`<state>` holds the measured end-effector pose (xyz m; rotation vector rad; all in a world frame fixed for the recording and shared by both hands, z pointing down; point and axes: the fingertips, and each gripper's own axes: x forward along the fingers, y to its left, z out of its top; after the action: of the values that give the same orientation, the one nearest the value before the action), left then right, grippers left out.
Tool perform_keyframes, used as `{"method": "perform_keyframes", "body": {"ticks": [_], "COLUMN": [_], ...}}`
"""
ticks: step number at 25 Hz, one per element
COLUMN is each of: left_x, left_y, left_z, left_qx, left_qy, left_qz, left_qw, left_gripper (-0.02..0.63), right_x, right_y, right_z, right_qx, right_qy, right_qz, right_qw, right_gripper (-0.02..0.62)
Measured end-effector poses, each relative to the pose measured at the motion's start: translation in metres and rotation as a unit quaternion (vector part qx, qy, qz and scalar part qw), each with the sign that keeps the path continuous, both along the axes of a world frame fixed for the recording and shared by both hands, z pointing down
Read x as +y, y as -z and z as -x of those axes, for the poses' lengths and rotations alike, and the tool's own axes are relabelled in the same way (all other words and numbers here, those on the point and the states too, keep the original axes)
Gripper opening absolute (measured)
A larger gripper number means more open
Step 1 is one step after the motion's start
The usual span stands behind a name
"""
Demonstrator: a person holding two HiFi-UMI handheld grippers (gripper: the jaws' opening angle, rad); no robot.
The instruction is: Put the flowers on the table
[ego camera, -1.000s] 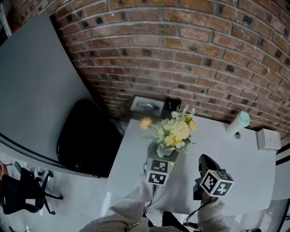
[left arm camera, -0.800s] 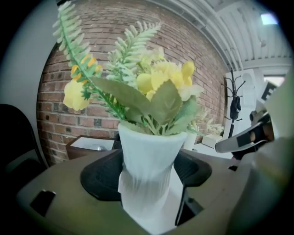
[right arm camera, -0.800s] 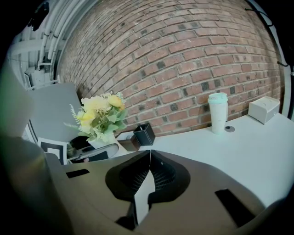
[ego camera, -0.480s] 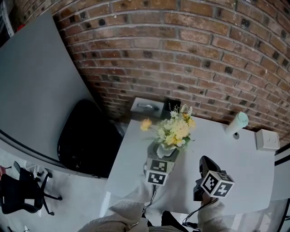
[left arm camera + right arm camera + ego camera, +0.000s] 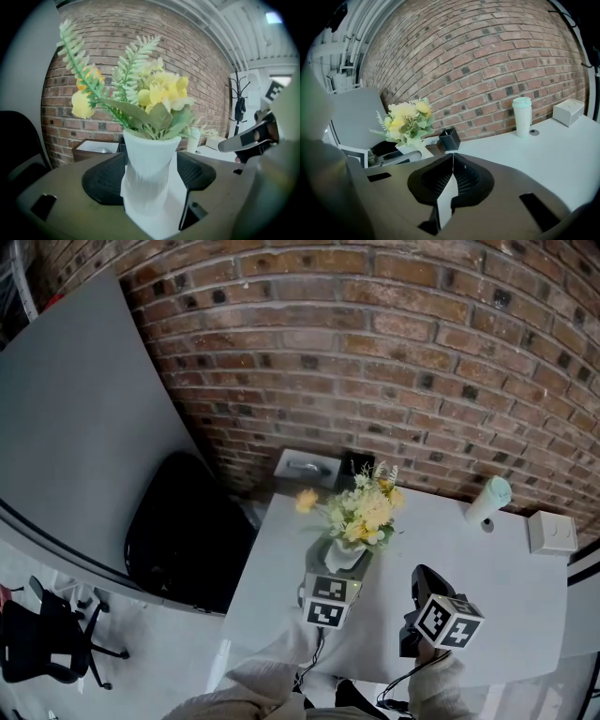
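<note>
Head view: the flowers [image 5: 366, 512] stand in a white ribbed vase [image 5: 345, 554], which is clamped between the jaws of the left gripper [image 5: 339, 568] over the left part of the white table [image 5: 487, 568]. In the left gripper view the vase is pinched at its waist by both black pads and is upright, or very nearly so. Its base is hidden by the gripper body, so it cannot be told whether it touches the tabletop.

The main risk is judged to be a topple. The bunch is tall and spreads unevenly (one yellow bloom hangs well out to the left), so the load is top-heavy. If the jaws were opened before the base sat flat on the surface, the vase could be dropped or tipped. A pad dragged along the ribbed wall as the gripper is drawn back could also pull the vase over. So could a knock from the other gripper, which is near.

The left gripper is held roughly level and pointed toward the brick wall [image 5: 375, 352], with a light sleeve [image 5: 281, 662] behind it at the bottom of the frame. The right gripper [image 5: 420, 576] is held to its right over the table's near part. Its jaws are pressed together on nothing, well apart from the mint cup [image 5: 491, 499] and the white box [image 5: 553, 532].
</note>
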<state>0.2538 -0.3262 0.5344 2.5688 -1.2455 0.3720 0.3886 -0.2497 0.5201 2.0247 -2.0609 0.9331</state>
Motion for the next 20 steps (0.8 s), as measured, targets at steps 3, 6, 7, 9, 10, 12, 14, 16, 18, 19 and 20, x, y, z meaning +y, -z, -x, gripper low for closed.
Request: {"method": "perform_keyframes", "body": {"ticks": [3,6,7,9,10,12,14,16,18,19,20], "left_x": [0.003,0.009,0.012,0.018,0.021,0.030,0.040,0.051,0.058,0.061,0.063], "left_y": [0.002,0.000,0.002,0.004,0.005,0.006,0.008,0.012,0.018,0.021,0.024], "left_z": [0.002,0.006,0.008,0.011,0.013,0.014,0.014,0.014,0.016,0.019,0.022], "left_qx": [-0.002,0.000,0.001,0.002,0.000,-0.003,-0.003,0.003,0.012,0.015,0.015], "left_qy": [0.000,0.001,0.002,0.002,0.000,-0.009,-0.022,-0.034,-0.038,-0.038,-0.037], "left_qz": [0.001,0.005,0.006,0.009,0.011,0.014,0.019,0.024,0.025,0.024,0.024], "left_qw": [1.0000,1.0000,1.0000,1.0000,0.9999,0.9999,0.9996,0.9991,0.9989,0.9989,0.9989], "left_gripper": [0.325,0.325,0.325,0.325,0.325,0.325,0.325,0.324,0.324,0.324,0.324], "right_x": [0.001,0.004,0.005,0.007,0.008,0.011,0.014,0.018,0.020,0.020,0.021], "right_y": [0.004,0.007,0.008,0.010,0.012,0.014,0.016,0.017,0.019,0.020,0.022], "right_z": [0.002,0.006,0.007,0.011,0.013,0.017,0.022,0.028,0.035,0.039,0.043], "right_qx": [0.000,-0.001,-0.001,-0.002,-0.002,-0.001,0.001,0.003,0.005,0.006,0.008], "right_qy": [-0.001,-0.002,-0.002,-0.002,-0.001,0.000,0.002,0.004,0.008,0.010,0.013], "right_qz": [-0.003,-0.007,-0.008,-0.012,-0.013,-0.014,-0.013,-0.014,-0.016,-0.018,-0.019], "right_qw": [1.000,1.000,1.000,1.000,1.000,1.000,1.000,1.000,1.000,1.000,1.000], "right_gripper": [0.025,0.025,0.025,0.025,0.025,0.025,0.025,0.025,0.025,0.025,0.025]}}
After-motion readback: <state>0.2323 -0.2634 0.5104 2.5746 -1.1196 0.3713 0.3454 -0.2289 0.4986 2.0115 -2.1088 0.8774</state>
